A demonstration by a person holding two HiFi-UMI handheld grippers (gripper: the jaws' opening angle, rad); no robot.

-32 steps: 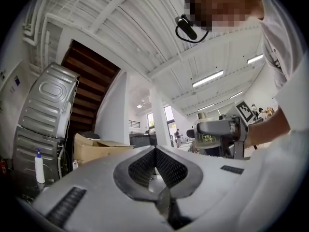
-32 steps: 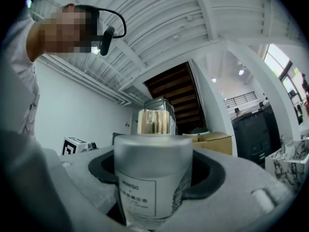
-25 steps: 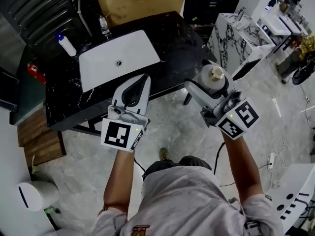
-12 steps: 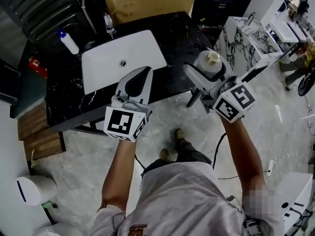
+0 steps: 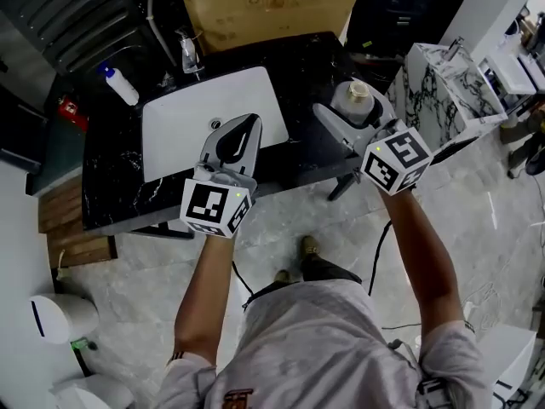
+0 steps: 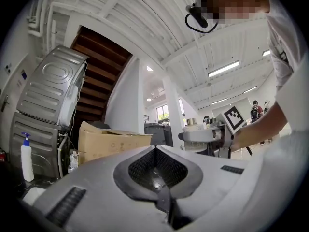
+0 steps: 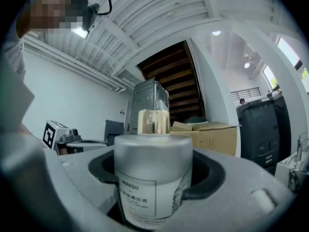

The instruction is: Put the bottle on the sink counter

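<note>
Black sink counter (image 5: 311, 62) below, right gripper (image 5: 352, 109) clamped on frosted bottle (image 5: 355, 95), left gripper (image 5: 249, 123) closed, empty

Person: pale grey short-sleeved T-shirt (image 5: 315, 348), small reddish print at hem.
Left hand-held gripper (image 5: 249, 122): light grey shell, black textured jaw lining, white marker cube (image 5: 213, 211) with black squares, tiny green light.
Right hand-held gripper (image 5: 351, 100): same grey shell, same cube type, thin black cable (image 5: 375, 258) below.
</note>
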